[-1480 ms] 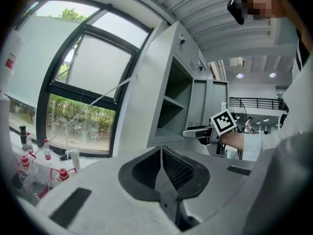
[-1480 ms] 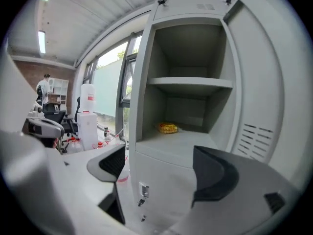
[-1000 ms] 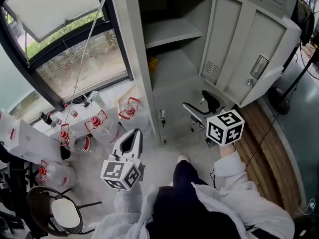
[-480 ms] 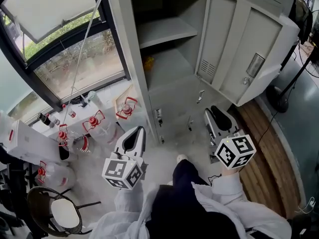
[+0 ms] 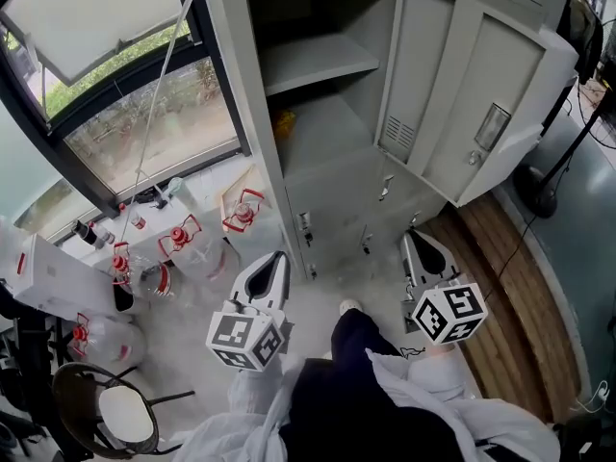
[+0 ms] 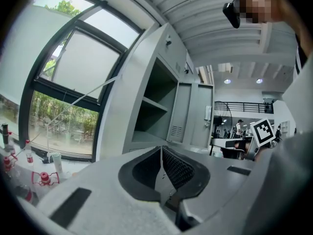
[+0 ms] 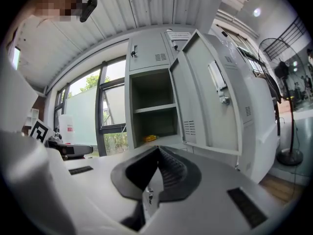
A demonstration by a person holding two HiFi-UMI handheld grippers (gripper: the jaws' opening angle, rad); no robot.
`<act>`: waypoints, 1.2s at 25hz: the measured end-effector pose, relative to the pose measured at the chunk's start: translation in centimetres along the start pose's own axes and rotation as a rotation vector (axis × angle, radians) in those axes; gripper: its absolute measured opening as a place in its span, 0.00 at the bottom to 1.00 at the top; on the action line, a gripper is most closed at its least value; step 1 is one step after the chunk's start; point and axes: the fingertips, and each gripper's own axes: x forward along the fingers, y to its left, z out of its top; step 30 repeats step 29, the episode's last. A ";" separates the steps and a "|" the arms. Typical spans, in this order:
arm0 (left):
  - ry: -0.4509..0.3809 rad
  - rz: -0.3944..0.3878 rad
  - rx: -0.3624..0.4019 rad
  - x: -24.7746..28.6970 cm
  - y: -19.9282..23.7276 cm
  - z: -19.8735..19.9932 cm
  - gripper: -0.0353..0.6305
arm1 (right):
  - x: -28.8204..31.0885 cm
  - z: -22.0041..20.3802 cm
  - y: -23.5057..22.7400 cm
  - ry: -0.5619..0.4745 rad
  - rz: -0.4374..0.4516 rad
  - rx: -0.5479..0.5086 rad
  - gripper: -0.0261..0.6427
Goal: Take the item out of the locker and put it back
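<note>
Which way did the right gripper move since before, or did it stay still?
Yes. The right gripper pulled back from the locker, toward the person; its jaws have just closed, empty.

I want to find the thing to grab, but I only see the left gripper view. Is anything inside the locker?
Observer: Yes. The right gripper view shows a small yellow item lying in the locker, under the shelf.
Operator: Is the other gripper holding something?
Observer: No. The right gripper has just closed its jaws, with nothing between them.
Operator: What's beyond the open door?
Observer: A standing fan, seen in the right gripper view.
</note>
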 end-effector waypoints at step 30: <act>0.036 -0.025 0.017 1.5 -0.2 -0.4 0.08 | 0.9 -0.7 -0.4 0.050 -0.047 -0.032 0.04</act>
